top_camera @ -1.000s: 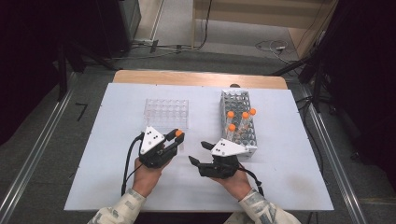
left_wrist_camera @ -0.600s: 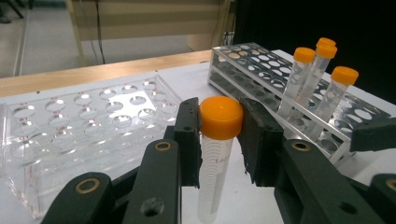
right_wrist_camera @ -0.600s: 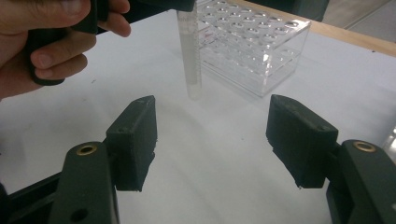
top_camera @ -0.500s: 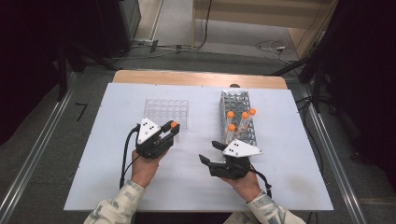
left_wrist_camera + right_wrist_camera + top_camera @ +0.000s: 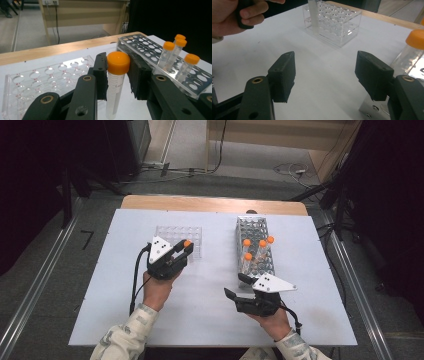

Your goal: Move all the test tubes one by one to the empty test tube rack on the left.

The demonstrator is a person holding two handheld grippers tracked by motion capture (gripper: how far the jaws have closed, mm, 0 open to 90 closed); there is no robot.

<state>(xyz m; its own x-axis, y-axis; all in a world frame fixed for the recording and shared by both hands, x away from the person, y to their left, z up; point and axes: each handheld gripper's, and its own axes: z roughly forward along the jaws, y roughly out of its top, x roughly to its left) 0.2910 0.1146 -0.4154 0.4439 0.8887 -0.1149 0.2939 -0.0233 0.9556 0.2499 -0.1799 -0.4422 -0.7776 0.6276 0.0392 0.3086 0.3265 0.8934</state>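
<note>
As the left gripper [image 5: 117, 75] fingers grip the orange-capped tube [image 5: 115, 82] only near its cap, it may swing and miss a well of the clear rack [image 5: 181, 238] at its 12 o'clock. The right gripper [image 5: 329, 75] fingers stand wide, holding nothing.

— How many orange-capped tubes [image 5: 117, 75] are there?
— Five: one between a gripper's jaws, four standing in the metal rack [image 5: 254, 227].
— And racks?
— Two: that metal one and a clear plastic rack [image 5: 176, 234].
— Grippers?
— Two.
</note>
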